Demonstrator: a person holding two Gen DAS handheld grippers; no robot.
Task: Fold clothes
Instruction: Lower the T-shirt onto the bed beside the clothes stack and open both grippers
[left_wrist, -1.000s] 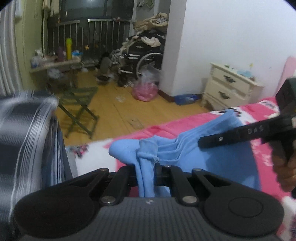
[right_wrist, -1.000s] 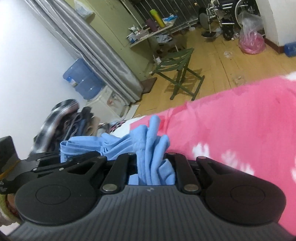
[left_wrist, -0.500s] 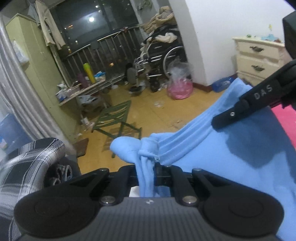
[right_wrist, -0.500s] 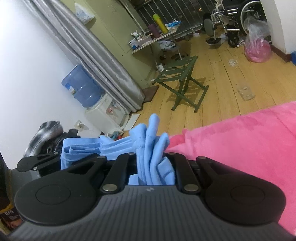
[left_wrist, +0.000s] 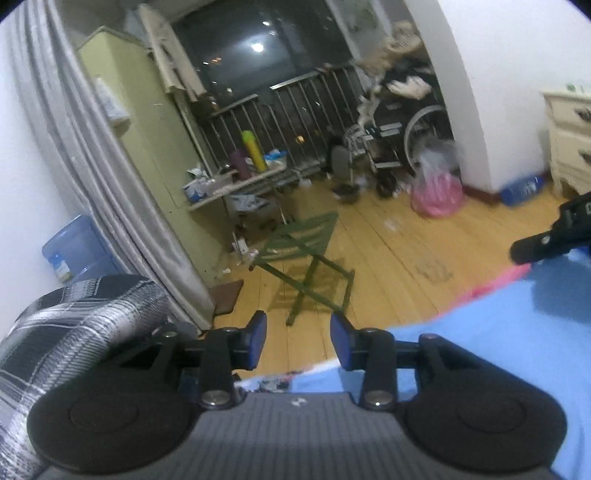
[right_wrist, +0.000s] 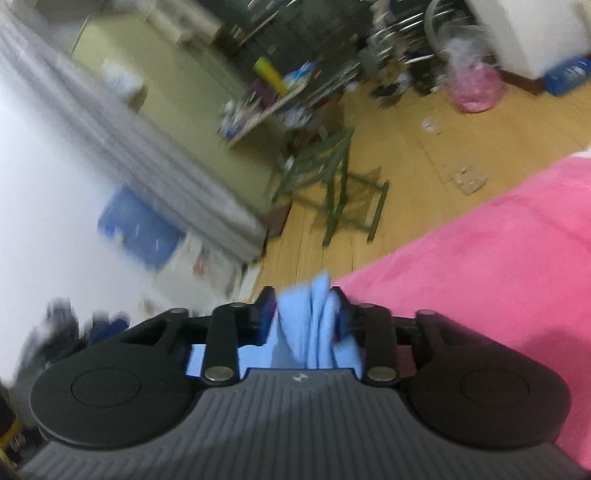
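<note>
The light blue garment (left_wrist: 491, 332) lies soft and limp across the pink blanket (right_wrist: 498, 243) at the bed's edge. It will sag unless taken by a hem or corner.

The left hand-held gripper (left_wrist: 298, 341) is opening with nothing between its jaws. The right hand-held gripper (right_wrist: 304, 319) is opening too. A bunched fold still stands between its pads, seemingly loose, though blur hides the contact.
</note>
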